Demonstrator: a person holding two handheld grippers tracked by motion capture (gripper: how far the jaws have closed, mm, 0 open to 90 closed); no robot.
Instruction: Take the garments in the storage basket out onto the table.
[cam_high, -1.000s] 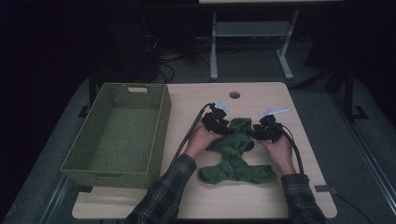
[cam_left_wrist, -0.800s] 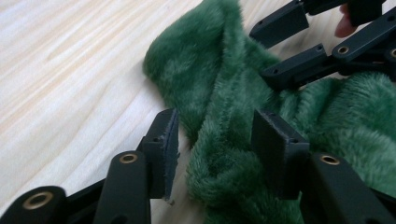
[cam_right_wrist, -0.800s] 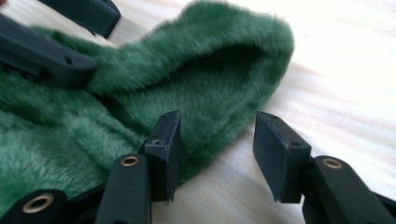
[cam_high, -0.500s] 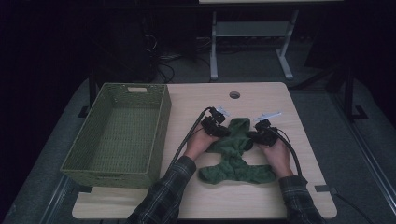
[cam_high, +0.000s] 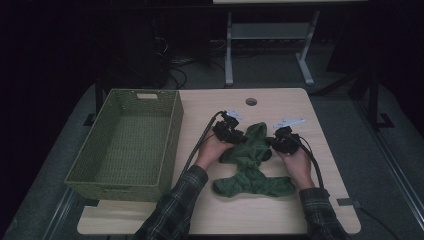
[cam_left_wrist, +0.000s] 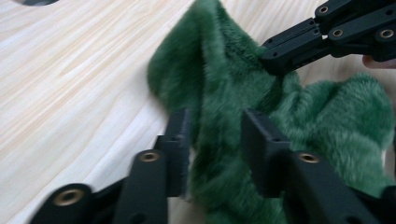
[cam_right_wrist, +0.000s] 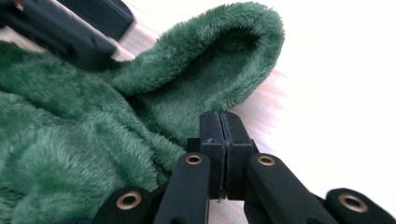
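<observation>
Right of the basket (cam_high: 125, 145), the green garment (cam_high: 252, 167) is lain crumpled on the table (cam_high: 280, 105). A fold is straddled by the left gripper (cam_left_wrist: 215, 140), jaws lately reopened. Since a second ago, the right gripper (cam_right_wrist: 226, 135) has been pressed shut beside the garment's edge.

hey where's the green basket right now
In the high view the green woven basket sits on the left side of the table, just left of the left gripper and the green fleece garment.
</observation>
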